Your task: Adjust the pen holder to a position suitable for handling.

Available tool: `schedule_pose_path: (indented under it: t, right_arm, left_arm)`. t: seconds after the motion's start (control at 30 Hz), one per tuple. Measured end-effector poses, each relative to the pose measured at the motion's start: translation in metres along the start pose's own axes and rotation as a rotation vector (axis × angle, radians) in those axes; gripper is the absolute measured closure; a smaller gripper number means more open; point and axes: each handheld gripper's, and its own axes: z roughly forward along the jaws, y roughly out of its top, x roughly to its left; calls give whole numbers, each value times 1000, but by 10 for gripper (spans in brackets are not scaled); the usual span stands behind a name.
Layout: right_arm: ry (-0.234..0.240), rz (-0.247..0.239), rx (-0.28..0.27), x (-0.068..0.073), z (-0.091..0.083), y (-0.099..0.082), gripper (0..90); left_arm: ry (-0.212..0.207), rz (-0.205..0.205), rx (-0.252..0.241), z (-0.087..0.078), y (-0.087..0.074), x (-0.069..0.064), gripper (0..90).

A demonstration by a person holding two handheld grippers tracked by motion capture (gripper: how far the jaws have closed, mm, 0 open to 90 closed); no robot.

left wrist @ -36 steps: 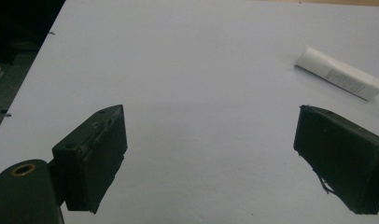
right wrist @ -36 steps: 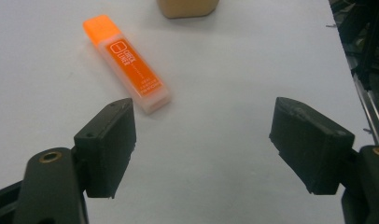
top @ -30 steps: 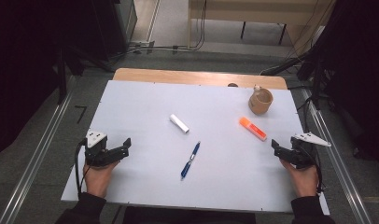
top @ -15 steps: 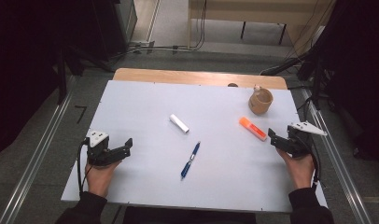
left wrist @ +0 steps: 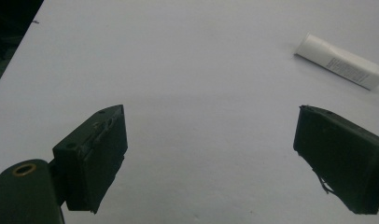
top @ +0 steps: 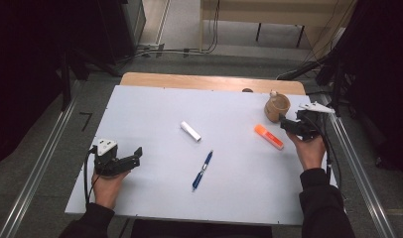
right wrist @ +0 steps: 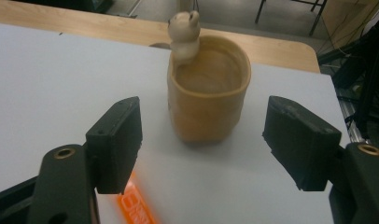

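Closing in on the tan ceramic cup with a small bear figure on its rim [right wrist: 208, 88], the right gripper [right wrist: 204, 140] has its jaws spread wide, just narrowing, with nothing between them yet. That cup stands near the white table's [top: 155, 114] far right corner. A jaw could clip the wall and tip it, or drag the orange marker [top: 268, 136] below. The left gripper [left wrist: 211, 154] rests open, empty.
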Motion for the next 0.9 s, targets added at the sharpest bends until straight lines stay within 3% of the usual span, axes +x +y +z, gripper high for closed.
schedule_pose_path:
  t: [0.2, 0.33, 0.43, 0.53, 0.6, 0.77, 0.9]
  right_arm:
    - [30, 39, -10, -3, 26, 22, 290]
    - [38, 38, 4, 0, 38, 31, 310]
    - [41, 14, 38, 4, 49, 38, 339]
    - [32, 7, 107, 10, 65, 44, 358]
    - [7, -8, 139, 12, 72, 44, 356]
    - [6, -2, 173, 13, 82, 43, 438]
    - [9, -34, 199, 16, 87, 43, 509]
  left_arm:
    - [3, 1, 7, 2, -1, 1, 105]
    - [1, 3, 11, 2, -1, 1, 105]
    - [1, 3, 16, 3, -1, 1, 105]
    - [-1, 3, 17, 3, -1, 2, 105]
    - [-4, 1, 14, 3, -1, 2, 105]
    - [-3, -1, 16, 4, -1, 2, 106]
    - [-5, -4, 17, 5, -1, 3, 106]
